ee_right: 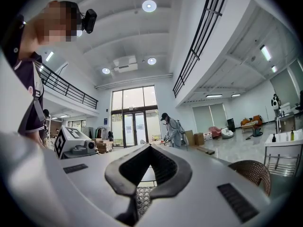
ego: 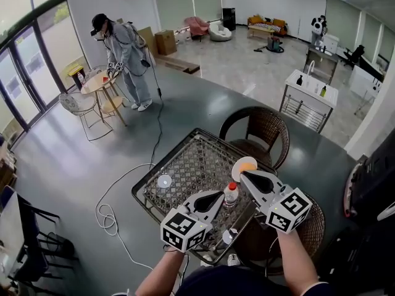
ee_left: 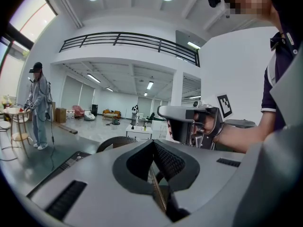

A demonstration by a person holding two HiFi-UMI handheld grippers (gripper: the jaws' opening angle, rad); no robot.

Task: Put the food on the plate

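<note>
We hold both grippers over a desk (ego: 185, 156) whose top is an open lattice of woven metal wire set in a dark rectangular frame with rounded corners. The containers on it are few. A small round white dish (ego: 164, 180) lies flat on the lattice toward the left, and whether anything sits in it is too small for us to tell. A small clear bottle with a red cap (ego: 231, 195) stands upright between the two grippers. A second small bottle (ego: 228, 235) stands near the desk's near edge; we cannot make out its contents.

At the far right part of the desk lies a flat round thing, orange at the rim and pale cream in the middle (ego: 245, 164), just beyond the tip of the right gripper (ego: 242, 174). We cannot tell whether it is the food or a plate. It lies well apart from the white dish.

The left gripper (ego: 217, 195) has its jaws together with nothing between them; its own view shows the ribbed black pads meeting at a point. The right gripper's jaws are likewise closed on nothing, with the lattice showing below them in its view. Each gripper has a smooth grey shell and a white cube with black square markers.

Two dark wicker chairs stand at the desk, one at the far side (ego: 262, 125) and one at the near right (ego: 311, 224). The floor is smooth grey.
</note>
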